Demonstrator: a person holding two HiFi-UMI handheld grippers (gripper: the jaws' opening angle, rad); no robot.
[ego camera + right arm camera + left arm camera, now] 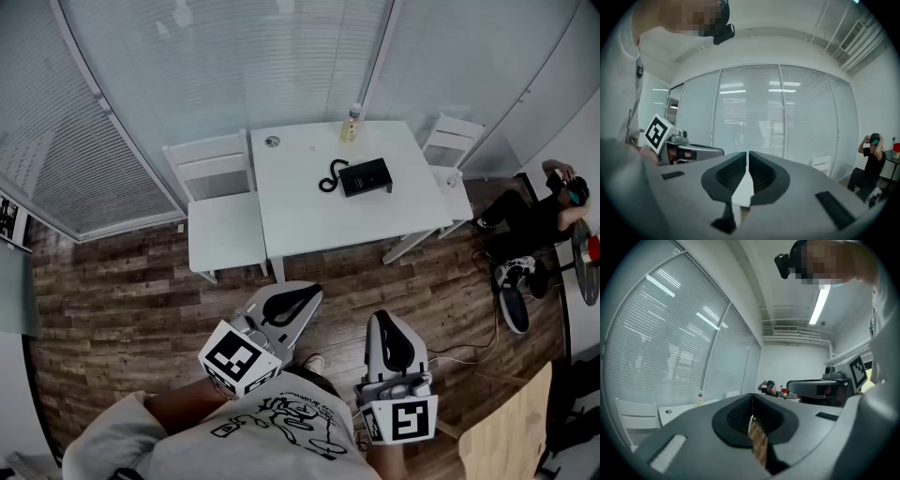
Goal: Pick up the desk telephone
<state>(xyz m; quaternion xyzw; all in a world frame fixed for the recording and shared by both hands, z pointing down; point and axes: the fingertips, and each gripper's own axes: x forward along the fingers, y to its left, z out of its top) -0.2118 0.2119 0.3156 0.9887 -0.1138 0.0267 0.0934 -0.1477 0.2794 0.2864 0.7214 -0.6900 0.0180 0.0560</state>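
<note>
Desk telephone (366,176) set inside table (300,220) edges. Left gripper (302,293) and right gripper (383,324) held well short of table, jaws closed on nothing. Wood floor (141,281) seen between.

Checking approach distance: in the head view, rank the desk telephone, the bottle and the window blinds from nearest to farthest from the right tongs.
1. Desk telephone, on the table, ahead of the right tongs.
2. Bottle, at the table's far edge.
3. Window blinds, behind the table.

The black desk telephone (365,176) lies flat on the white table (300,216); cord coiled beside it.
</note>
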